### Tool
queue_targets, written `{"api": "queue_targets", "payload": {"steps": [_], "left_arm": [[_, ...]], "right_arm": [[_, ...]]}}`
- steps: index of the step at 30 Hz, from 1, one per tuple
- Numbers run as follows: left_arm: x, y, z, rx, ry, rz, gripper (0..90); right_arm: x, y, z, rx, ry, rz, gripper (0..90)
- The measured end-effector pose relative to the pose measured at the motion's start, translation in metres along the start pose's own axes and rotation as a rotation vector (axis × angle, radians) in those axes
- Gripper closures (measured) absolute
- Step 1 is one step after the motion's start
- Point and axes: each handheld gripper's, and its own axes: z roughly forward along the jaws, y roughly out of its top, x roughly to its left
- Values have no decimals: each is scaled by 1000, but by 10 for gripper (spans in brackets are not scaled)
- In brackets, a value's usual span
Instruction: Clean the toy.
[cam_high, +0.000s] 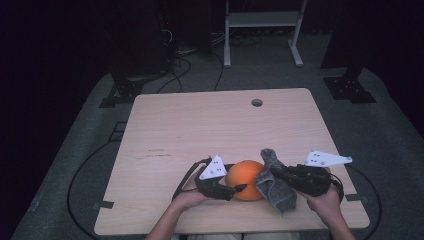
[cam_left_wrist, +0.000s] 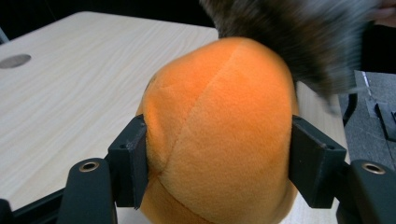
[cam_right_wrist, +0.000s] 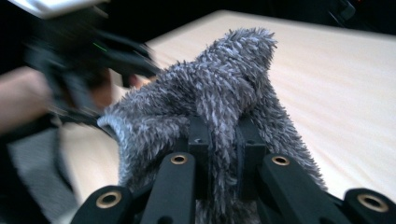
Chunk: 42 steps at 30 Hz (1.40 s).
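Your left claw (cam_high: 239, 189) was clamped on the orange plush ball (cam_high: 246, 179), one jaw pressed into each side of it, as the left gripper view made plain (cam_left_wrist: 219, 140). The ball sat on the light wooden table (cam_high: 200, 125) near its front edge, at about six o'clock from the table's middle. Your right claw (cam_high: 276, 171) was pinched tight on a fuzzy grey sock (cam_high: 274, 182), a fold of the pile squeezed between its jaws in the right gripper view (cam_right_wrist: 219, 140). The sock hung at the ball's three o'clock side, touching it, with its top end poking up toward twelve o'clock and its open cuff drooping toward the table edge.
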Motion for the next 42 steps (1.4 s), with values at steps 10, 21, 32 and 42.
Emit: {"api": "queue_targets", "payload": {"steps": [10,21,32,42], "left_arm": [[-4,7,-8,28,11,26,320],[-8,8,2,9,36,3,238],[8,-6,2,-6,-74,-60,112],[6,-2,-1,-40,-9,-63,317]], "right_arm": [[3,-18,36,101,-24,-2,793],[11,-8,27,60,-15,-14,793],[-8,-27,32,97,-11,46,791],[-17,-22,15,69,-45,68,792]]}}
